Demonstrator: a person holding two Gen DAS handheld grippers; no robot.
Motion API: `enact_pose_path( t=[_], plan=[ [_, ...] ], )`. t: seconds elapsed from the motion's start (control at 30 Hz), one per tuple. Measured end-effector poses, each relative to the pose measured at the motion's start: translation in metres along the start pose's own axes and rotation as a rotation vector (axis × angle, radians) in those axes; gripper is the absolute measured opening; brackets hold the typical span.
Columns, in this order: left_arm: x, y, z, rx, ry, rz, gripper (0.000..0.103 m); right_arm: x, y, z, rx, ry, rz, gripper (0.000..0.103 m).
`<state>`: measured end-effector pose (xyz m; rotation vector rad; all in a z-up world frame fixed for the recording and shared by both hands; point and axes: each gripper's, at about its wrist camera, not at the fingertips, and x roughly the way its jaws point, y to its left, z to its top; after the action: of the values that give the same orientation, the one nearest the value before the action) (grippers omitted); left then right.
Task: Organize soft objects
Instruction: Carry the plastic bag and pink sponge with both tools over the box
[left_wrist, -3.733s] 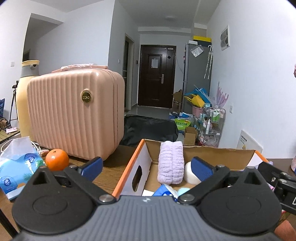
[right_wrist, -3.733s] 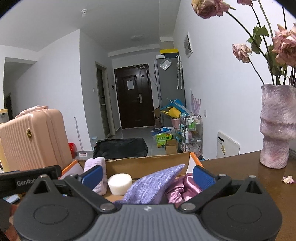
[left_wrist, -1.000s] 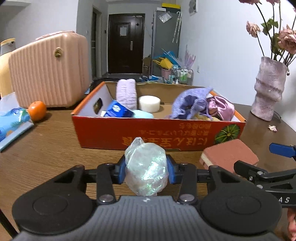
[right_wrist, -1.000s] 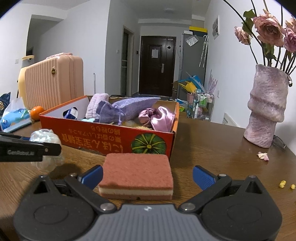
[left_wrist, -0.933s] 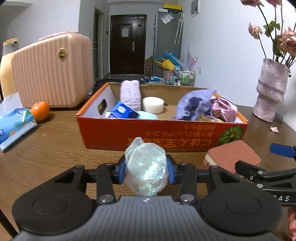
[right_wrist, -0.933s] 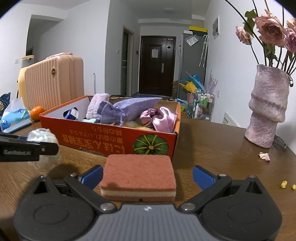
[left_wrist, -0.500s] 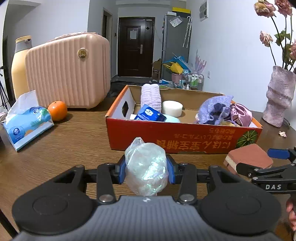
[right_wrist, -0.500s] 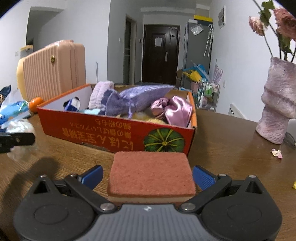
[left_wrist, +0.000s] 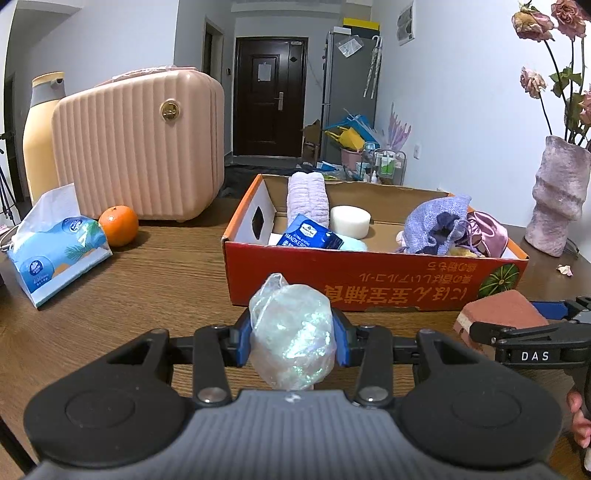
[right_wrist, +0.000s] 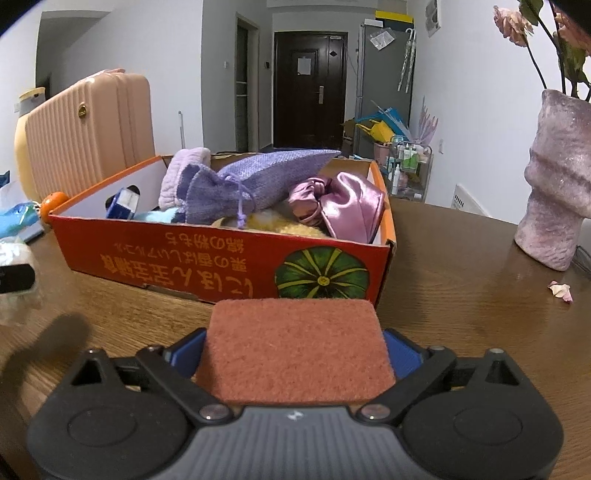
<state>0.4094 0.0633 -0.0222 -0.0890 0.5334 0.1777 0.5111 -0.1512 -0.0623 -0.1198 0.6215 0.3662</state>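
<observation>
My left gripper (left_wrist: 291, 341) is shut on a shiny plastic-wrapped ball (left_wrist: 291, 339), held above the table in front of the orange cardboard box (left_wrist: 369, 280). My right gripper (right_wrist: 293, 354) is shut on a reddish-brown sponge (right_wrist: 295, 350), just in front of the box (right_wrist: 221, 266); the sponge also shows in the left wrist view (left_wrist: 498, 314). The box holds a lilac towel roll (left_wrist: 307, 197), a white round puff (left_wrist: 349, 221), a blue tissue pack (left_wrist: 310, 236), a purple knit pouch (right_wrist: 251, 184) and a pink satin pouch (right_wrist: 343, 206).
A pink suitcase (left_wrist: 140, 147), an orange (left_wrist: 118, 220) and a blue tissue pack (left_wrist: 55, 254) stand at the left on the wooden table (left_wrist: 166, 266). A pink vase (right_wrist: 557, 184) with dried roses stands at the right, with a fallen petal (right_wrist: 560, 288) near it.
My right gripper has closed on the sponge, which was lying between its open jaws half a second ago. My left gripper keeps its hold on the ball and has drawn back from the box.
</observation>
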Motion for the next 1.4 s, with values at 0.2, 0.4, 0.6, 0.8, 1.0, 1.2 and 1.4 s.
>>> enact_pose_path(
  t=[0.2, 0.4, 0.6, 0.8, 1.0, 1.2, 1.4],
  plan=[
    [0.001, 0.0, 0.0, -0.001, -0.003, -0.002, 0.042, -0.007, 0.002, -0.002, -0.005, -0.022, -0.019, 0.098],
    [-0.004, 0.001, 0.003, -0.005, -0.019, -0.008, 0.042, -0.024, 0.003, -0.004, 0.029, -0.077, -0.026, 0.097],
    [-0.011, 0.003, 0.008, -0.017, -0.044, -0.018, 0.042, -0.044, 0.01, -0.007, 0.048, -0.133, -0.024, 0.097],
    [-0.021, 0.005, 0.016, -0.028, -0.088, -0.019, 0.042, -0.064, 0.016, -0.006, 0.081, -0.197, -0.013, 0.097],
    [-0.026, 0.007, 0.026, -0.046, -0.129, -0.018, 0.042, -0.077, 0.027, -0.001, 0.093, -0.261, -0.009, 0.097],
    [-0.022, 0.01, 0.039, -0.067, -0.161, -0.018, 0.042, -0.081, 0.033, 0.006, 0.109, -0.309, -0.013, 0.097],
    [-0.012, 0.01, 0.052, -0.091, -0.18, -0.017, 0.042, -0.078, 0.038, 0.016, 0.121, -0.355, -0.02, 0.097]
  ],
)
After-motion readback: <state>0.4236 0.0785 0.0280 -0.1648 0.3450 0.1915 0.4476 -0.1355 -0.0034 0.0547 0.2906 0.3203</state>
